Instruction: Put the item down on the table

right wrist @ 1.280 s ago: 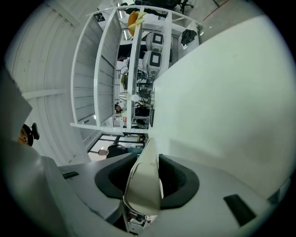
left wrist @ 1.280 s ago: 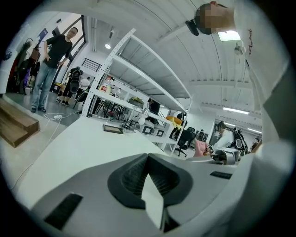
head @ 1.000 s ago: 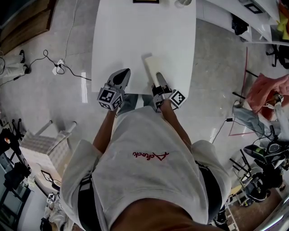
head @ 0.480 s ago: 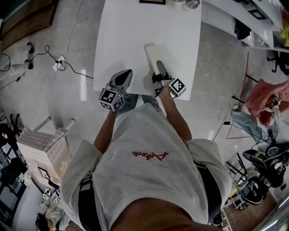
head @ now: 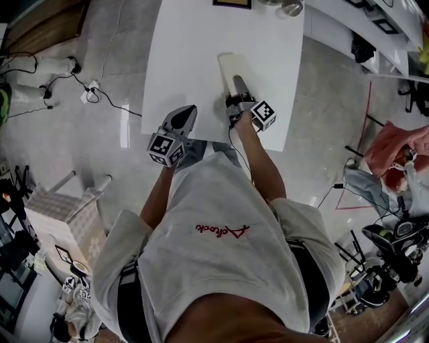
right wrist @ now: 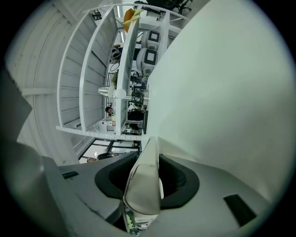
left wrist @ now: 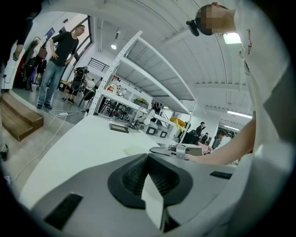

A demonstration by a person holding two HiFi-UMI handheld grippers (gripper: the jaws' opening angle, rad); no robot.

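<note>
A flat cream pack point(head: 228, 67) stretches away from me over the white table point(head: 194, 47). My right gripper point(head: 238, 85) is shut on the pack's near end. In the right gripper view the pack point(right wrist: 144, 180) shows edge-on, pinched between the dark pads, with the table point(right wrist: 222, 92) close beside it. I cannot tell whether the pack touches the tabletop. My left gripper point(head: 184, 114) hovers at the table's front edge, shut with nothing in it. From the left gripper view the right gripper point(left wrist: 166, 150) sits low over the table point(left wrist: 78, 143).
A dark framed thing point(head: 232, 3) and a metal cup point(head: 291, 7) stand at the table's far edge. Cables point(head: 87, 87) lie on the floor to the left. White shelving point(head: 375, 20) runs at the right. People point(left wrist: 58, 55) stand beyond the table.
My right gripper has carried the cream pack farther in over the table, away from me. The left gripper has stayed at the front edge.
</note>
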